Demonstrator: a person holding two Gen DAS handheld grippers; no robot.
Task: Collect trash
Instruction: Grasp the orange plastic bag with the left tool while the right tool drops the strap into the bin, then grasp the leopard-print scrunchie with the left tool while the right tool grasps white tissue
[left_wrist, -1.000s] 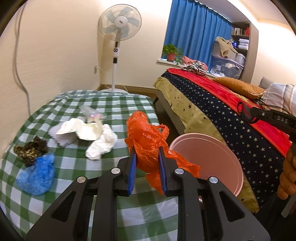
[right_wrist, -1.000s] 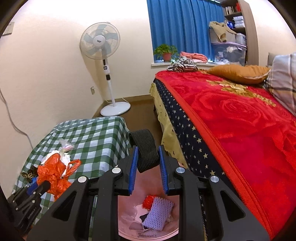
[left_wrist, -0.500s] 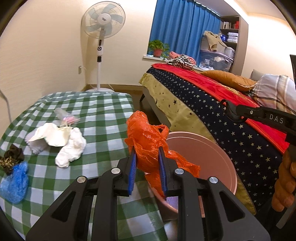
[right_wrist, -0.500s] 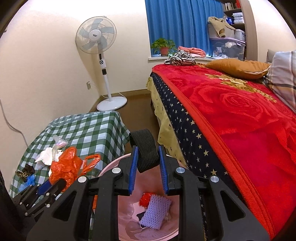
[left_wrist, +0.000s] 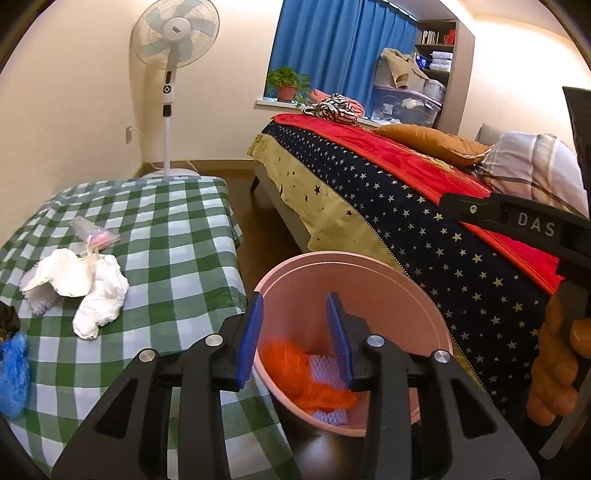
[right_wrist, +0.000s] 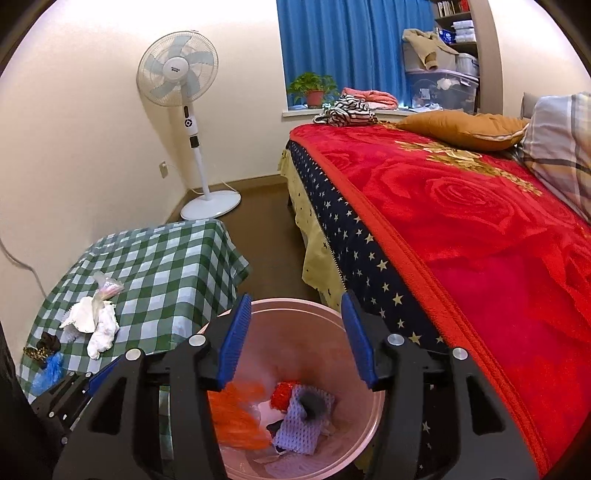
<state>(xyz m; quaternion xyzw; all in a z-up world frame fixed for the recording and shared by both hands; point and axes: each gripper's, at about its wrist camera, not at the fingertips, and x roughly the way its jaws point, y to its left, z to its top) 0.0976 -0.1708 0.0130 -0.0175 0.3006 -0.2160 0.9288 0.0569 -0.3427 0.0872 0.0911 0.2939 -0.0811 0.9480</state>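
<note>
My left gripper (left_wrist: 295, 339) hangs over the near rim of the pink bin (left_wrist: 369, 266). Its jaws are opening and nothing is between them. The orange plastic bag (left_wrist: 295, 365) lies blurred inside the bin below. My right gripper (right_wrist: 293, 332) is above the same pink bin (right_wrist: 288, 302), jaws also opening and empty. A blurred black band (right_wrist: 314, 402) lies on the purple foam net (right_wrist: 299, 424) beside the orange bag (right_wrist: 236, 413). White tissues (left_wrist: 85, 280), a clear wrapper (left_wrist: 96, 232) and a blue piece (left_wrist: 14, 369) lie on the checked table (left_wrist: 166, 221).
A bed with a red blanket (right_wrist: 461, 221) runs along the right, close to the bin. A standing fan (right_wrist: 184, 92) is at the back wall. A strip of brown floor (right_wrist: 269, 236) separates table and bed. A hand (left_wrist: 554, 369) holds the right tool.
Both grippers have opened. The orange bag left my left gripper and the black band left my right one, and both dropped into the bin. My left gripper moved right over the bin.
</note>
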